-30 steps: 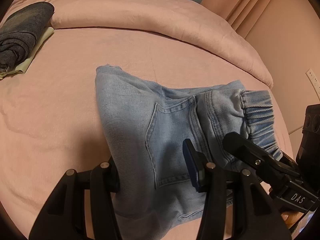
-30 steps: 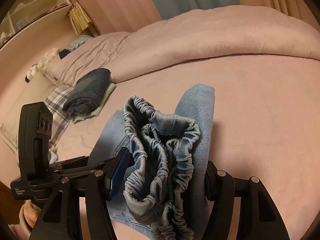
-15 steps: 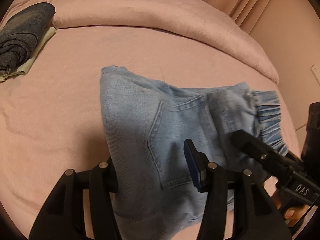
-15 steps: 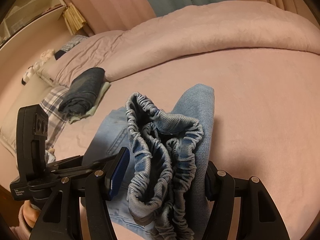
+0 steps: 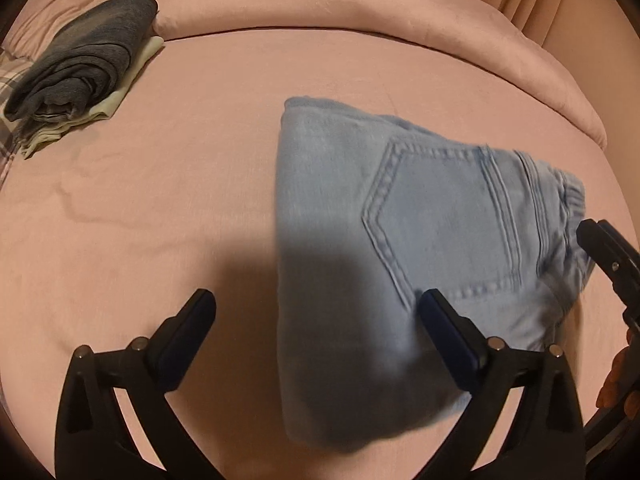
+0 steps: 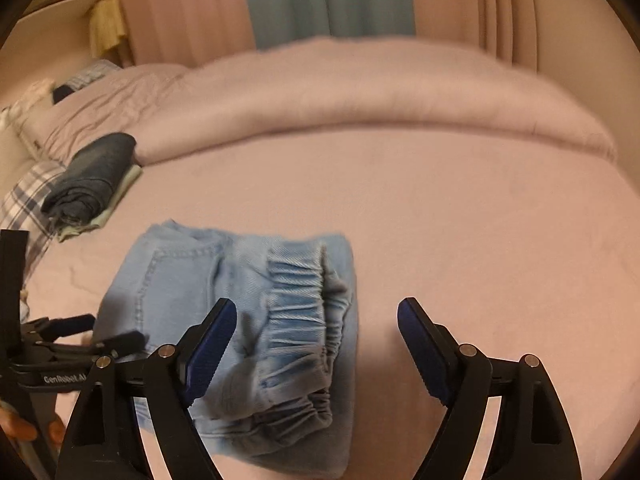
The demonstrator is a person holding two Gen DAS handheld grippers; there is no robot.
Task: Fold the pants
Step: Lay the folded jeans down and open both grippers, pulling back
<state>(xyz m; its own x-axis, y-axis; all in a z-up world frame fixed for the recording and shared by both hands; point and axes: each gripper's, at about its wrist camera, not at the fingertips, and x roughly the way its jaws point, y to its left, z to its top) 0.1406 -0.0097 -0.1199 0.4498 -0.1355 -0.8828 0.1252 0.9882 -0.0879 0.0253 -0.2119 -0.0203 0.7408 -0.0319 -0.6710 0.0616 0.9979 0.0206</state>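
The light blue jeans [image 5: 420, 248] lie folded in a compact rectangle on the pink bed sheet [image 5: 180, 200], back pocket up, elastic waistband at the right end. They also show in the right wrist view [image 6: 256, 320], waistband toward the camera. My left gripper [image 5: 316, 316] is open and empty, its fingers straddling the jeans' left edge from above. My right gripper [image 6: 316, 324] is open and empty above the waistband end. The right gripper's tip shows at the right edge of the left wrist view [image 5: 608, 248]. The left gripper shows at the left of the right wrist view [image 6: 76, 340].
A stack of folded dark denim [image 5: 84, 64] on pale cloth sits at the bed's far left, also in the right wrist view [image 6: 92, 176]. A rolled pink duvet [image 5: 360, 12] runs along the far side. Plaid pillow [image 6: 28, 196] at left. Curtains [image 6: 328, 0] behind.
Both grippers have opened and let go of the jeans, then pulled back and up. The jeans have dropped flat onto the bed as a folded rectangle.
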